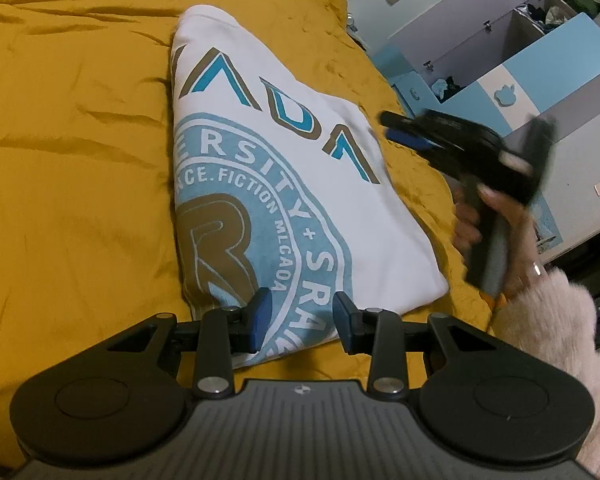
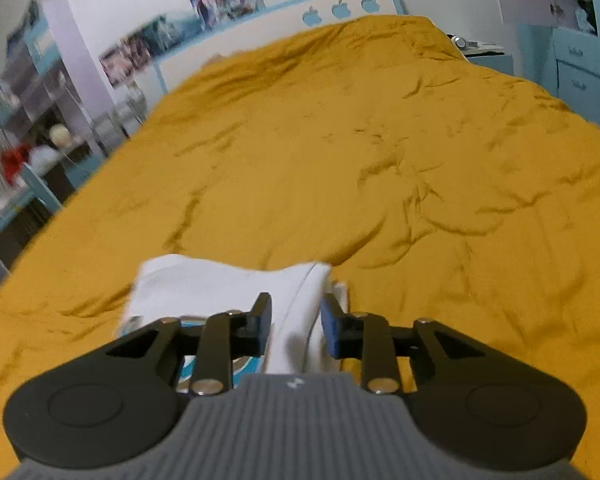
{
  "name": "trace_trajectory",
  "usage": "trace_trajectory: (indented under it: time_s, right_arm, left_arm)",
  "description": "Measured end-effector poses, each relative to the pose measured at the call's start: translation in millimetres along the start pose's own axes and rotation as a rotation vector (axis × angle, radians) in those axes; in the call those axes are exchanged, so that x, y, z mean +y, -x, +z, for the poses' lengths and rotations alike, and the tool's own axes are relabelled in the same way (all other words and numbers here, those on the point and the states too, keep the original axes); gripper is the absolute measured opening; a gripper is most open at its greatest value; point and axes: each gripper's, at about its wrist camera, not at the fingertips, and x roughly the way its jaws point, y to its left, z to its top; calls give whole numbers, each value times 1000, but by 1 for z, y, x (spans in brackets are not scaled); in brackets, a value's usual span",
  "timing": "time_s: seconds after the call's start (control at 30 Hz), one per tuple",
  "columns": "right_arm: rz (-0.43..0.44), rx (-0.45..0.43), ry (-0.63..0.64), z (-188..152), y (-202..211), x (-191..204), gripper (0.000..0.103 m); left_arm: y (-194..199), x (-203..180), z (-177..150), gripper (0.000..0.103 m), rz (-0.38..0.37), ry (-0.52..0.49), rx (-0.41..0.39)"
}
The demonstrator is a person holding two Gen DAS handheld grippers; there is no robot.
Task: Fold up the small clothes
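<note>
A folded white T-shirt (image 1: pixel 260 184) with a blue and brown university print lies on the mustard bedspread (image 1: pixel 72 160). My left gripper (image 1: pixel 302 312) is open just above the shirt's near edge, holding nothing. My right gripper (image 1: pixel 392 128) shows blurred at the shirt's right side, held in a hand. In the right wrist view my right gripper (image 2: pixel 295 318) is open, with the white shirt (image 2: pixel 228 284) seen between and beyond its blue-padded fingers (image 2: pixel 329 328). Whether the fingers touch the cloth is unclear.
The bedspread (image 2: pixel 380 160) covers a wide bed with a blue and white headboard (image 2: pixel 340 8). Blue and white cupboards (image 1: pixel 520 64) stand beyond the bed's right edge. Shelves and a chair (image 2: pixel 32 184) stand on its other side.
</note>
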Motion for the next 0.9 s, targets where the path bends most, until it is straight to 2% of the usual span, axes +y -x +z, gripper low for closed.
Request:
trace_trajectory:
  time_s: [0.1,0.13,0.17,0.27,0.33,0.47,0.57,0.6,0.67,0.73,0.9]
  right_arm:
    - [-26,58,27,4,-24,7,23]
    - [-19,77,25,3,-29,8,18]
    - [-22,82,25,0,-32,10,8]
    - [-34,16,46,-1,-20,16,0]
    - [-61,3,54,0,-17,16,0]
    - [-90,112,28,-12,-40,1,0]
    - [-70,43,12,-14,-15,-1,3]
    - [-55,3,19,-15,4,0,14]
    - [42,-52,37,-22,43,-2,32]
    - [125,-79,65,-37,82,-5,33]
    - [180,1,134,-81,128,-16,33]
  left_arm:
    - [0,3,0,42,-10,12,2]
    - [0,3,0,42,-13,13,2]
    - [0,4,0,42,-14,15,3]
    - [0,4,-1,42,-15,14,-2]
    - [0,3,-2,44,-13,0,-6]
    - [-4,1,-4,47,-10,-7,-7]
    - [-4,0,-4,50,-8,-24,-2]
    - [-4,0,-3,50,-9,-27,0]
    - [-4,0,-2,50,-11,-25,6]
    - [-4,1,0,50,-16,-14,9]
    - [-4,0,-1,51,-11,-17,3]
